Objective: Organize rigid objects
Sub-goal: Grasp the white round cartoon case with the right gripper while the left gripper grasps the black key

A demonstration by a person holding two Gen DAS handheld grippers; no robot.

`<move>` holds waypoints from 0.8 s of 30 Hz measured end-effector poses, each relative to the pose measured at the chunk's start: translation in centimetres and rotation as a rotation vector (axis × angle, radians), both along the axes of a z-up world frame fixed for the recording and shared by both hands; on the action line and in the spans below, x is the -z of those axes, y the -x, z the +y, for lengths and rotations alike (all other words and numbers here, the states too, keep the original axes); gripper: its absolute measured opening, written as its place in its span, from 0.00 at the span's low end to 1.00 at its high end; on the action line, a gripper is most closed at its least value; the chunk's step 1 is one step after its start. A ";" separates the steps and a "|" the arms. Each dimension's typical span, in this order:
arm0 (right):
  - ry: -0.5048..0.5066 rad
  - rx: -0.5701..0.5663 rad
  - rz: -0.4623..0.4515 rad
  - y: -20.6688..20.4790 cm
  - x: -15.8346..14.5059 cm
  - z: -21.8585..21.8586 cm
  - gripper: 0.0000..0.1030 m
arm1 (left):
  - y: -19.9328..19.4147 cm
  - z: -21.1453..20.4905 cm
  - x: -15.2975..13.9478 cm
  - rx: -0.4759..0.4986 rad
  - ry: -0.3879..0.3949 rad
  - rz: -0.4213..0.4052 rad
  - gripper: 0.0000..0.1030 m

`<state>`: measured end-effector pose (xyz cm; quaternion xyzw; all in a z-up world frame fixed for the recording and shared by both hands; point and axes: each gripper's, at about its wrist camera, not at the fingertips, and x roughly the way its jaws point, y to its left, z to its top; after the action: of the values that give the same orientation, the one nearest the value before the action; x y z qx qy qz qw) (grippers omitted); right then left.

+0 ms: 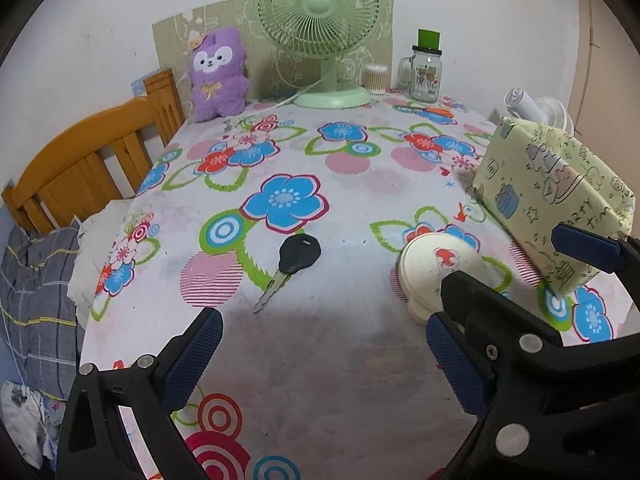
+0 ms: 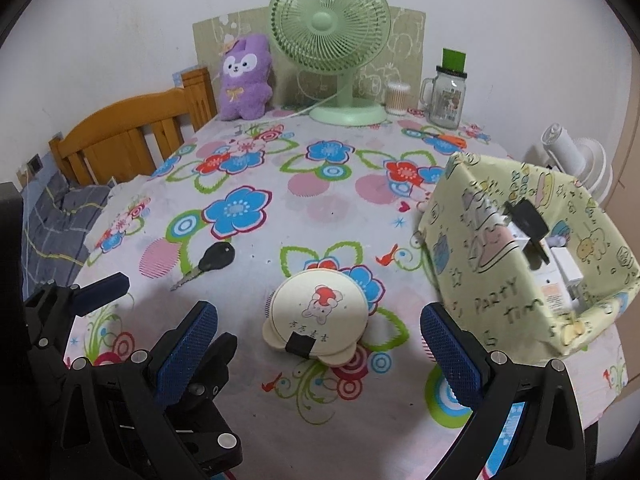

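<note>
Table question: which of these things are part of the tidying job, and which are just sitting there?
Likely part of the job:
key
round case
box, already holding small items
left gripper and right gripper, both open

Just lying about:
fan
plush toy
jar
cotton swabs

We look forward along both tongs, low over the near end of the table (image 1: pixel 320 360), toward the far wall. Our left view sits left of the right one; each catches the other's tongs at its edge. Both share the key (image 1: pixel 294 264), round case (image 2: pixel 320 316) and fan (image 2: pixel 332 28).
</note>
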<state>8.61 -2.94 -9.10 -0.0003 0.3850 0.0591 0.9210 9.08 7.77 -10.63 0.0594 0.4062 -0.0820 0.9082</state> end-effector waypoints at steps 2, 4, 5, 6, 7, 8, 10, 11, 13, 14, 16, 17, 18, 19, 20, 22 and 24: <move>0.001 0.002 0.014 -0.4 0.5 0.3 1.00 | -0.2 0.2 0.4 0.006 0.000 0.008 1.00; 0.004 0.003 0.022 -0.7 1.0 0.5 1.00 | -0.3 0.2 0.7 0.013 -0.004 0.013 1.00; 0.007 0.007 0.027 -1.0 1.3 0.6 1.00 | -0.4 0.3 0.8 0.014 -0.005 0.017 1.00; 0.008 0.008 0.030 -1.1 1.5 0.6 1.00 | -0.5 0.3 1.0 0.016 -0.006 0.021 1.00; 0.009 0.010 0.039 -1.3 1.8 0.7 1.00 | -0.6 0.2 1.2 0.017 -0.006 0.024 1.00; 0.009 0.010 0.044 -1.4 2.0 0.8 1.00 | -0.7 0.3 1.4 0.019 -0.005 0.029 1.00; 0.012 0.012 0.056 -1.7 2.4 0.9 1.00 | -0.9 0.3 1.7 0.021 -0.001 0.036 1.00; 0.012 0.014 0.060 -1.9 2.5 0.9 1.00 | -1.0 0.3 1.8 0.022 0.001 0.040 1.00; 0.011 0.016 0.068 -2.3 2.8 1.1 1.00 | -1.3 0.3 2.0 0.026 -0.001 0.045 1.00; 0.010 0.017 0.074 -2.5 3.0 1.1 1.00 | -1.3 0.3 2.1 0.026 -0.003 0.047 1.00; 0.008 0.021 0.083 -2.8 3.3 1.2 0.99 | -1.6 0.4 2.3 0.027 -0.004 0.051 1.00; 0.007 0.025 0.088 -3.0 3.4 1.3 0.99 | -1.7 0.4 2.4 0.028 -0.002 0.055 1.00; 0.007 0.029 0.093 -3.2 3.6 1.3 0.99 | -1.8 0.5 2.4 0.029 0.000 0.059 1.00; 0.009 0.032 0.095 -3.3 3.7 1.3 0.97 | -1.9 0.5 2.5 0.030 0.003 0.063 0.99; 0.018 0.040 0.097 -3.5 3.8 1.4 0.96 | -2.0 0.6 2.6 0.033 0.007 0.068 1.00; 0.033 0.056 0.105 -3.9 4.1 1.4 0.90 | -2.2 0.5 2.7 0.039 0.006 0.076 0.99; 0.043 0.071 0.126 -4.2 4.5 1.3 0.84 | -2.3 0.4 2.9 0.043 0.000 0.085 0.99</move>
<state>12.85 -1.65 -13.61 -0.0027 0.4433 0.0180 0.8962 11.41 8.15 -13.51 0.0645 0.4429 -0.1038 0.8882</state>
